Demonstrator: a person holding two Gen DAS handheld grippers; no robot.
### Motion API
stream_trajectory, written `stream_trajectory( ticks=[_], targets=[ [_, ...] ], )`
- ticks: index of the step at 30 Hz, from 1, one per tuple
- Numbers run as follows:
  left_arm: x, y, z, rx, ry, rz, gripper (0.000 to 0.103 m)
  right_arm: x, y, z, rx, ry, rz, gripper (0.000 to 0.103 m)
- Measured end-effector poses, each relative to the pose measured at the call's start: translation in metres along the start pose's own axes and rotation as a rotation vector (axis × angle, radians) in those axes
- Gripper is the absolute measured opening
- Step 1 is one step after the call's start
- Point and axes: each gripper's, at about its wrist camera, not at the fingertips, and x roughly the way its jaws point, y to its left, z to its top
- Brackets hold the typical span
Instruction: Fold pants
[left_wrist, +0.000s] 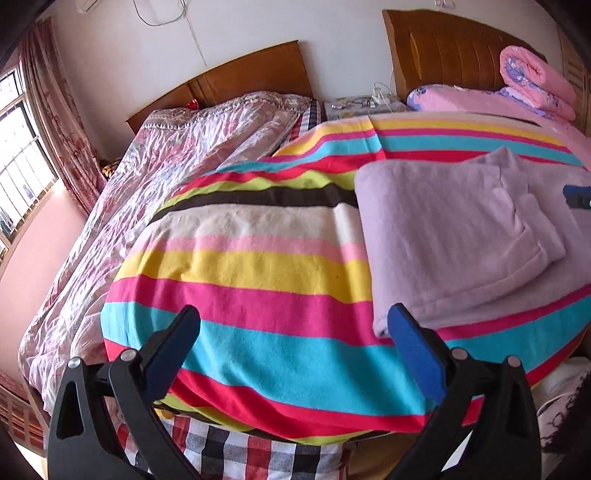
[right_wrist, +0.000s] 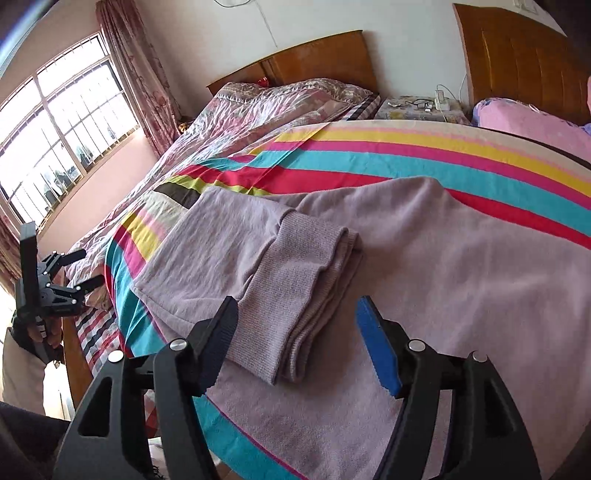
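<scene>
The pants (right_wrist: 424, 266), a soft lilac fleece pair, lie folded on the striped blanket (left_wrist: 258, 266) that covers the bed, toward its near edge and on the right-hand part of that blanket as the left wrist view shows it. Their ribbed cuffs (right_wrist: 295, 295) are doubled back on top of the rest of the cloth and point toward the near edge. The right hand-held gripper (right_wrist: 299, 332) hangs just above those cuffs with its jaws spread apart; the cuff ends show between the fingers, but the pads do not press on them. The left hand-held gripper (left_wrist: 295, 332) is also wide open and holds nothing; it hovers over the bare stripes near the bed's near edge, with its blue pad beside the near left corner of the folded pants. In the right wrist view that same gripper shows small at the far left, off the side edge of the bed, held in a person's hand (right_wrist: 44, 332).
</scene>
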Motion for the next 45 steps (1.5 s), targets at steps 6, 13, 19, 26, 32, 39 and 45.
stream_trajectory(
  ticks=[6, 13, 19, 26, 32, 39, 45],
  targets=[
    [0.05, -0.066, 0.099, -0.019, -0.055, -0.207, 0.102, 0.05, 0.027, 0.042, -0.172, 0.019, -0.03, 0.066],
    [0.184, -0.113, 0.103, 0.008, 0.147, -0.219, 0.102, 0.11, 0.038, 0.028, -0.34, 0.13, -0.099, 0.077],
    [0.196, -0.097, 0.092, -0.063, 0.112, -0.218, 0.102, 0.108, 0.04, 0.026, -0.346, 0.112, -0.103, 0.079],
    [0.191, -0.098, 0.091, -0.047, 0.092, -0.185, 0.102, 0.097, 0.061, 0.017, -0.374, 0.15, -0.066, 0.082],
    [0.19, -0.099, 0.09, -0.045, 0.089, -0.18, 0.102, 0.098, 0.062, 0.012, -0.355, 0.154, -0.13, 0.085],
    [0.19, -0.1, 0.089, -0.046, 0.085, -0.174, 0.102, 0.093, 0.061, -0.013, -0.371, 0.141, -0.101, 0.088],
    [0.151, -0.107, 0.09, -0.032, -0.001, -0.122, 0.102, 0.062, 0.058, -0.005, -0.349, 0.125, -0.145, 0.088]
  ],
)
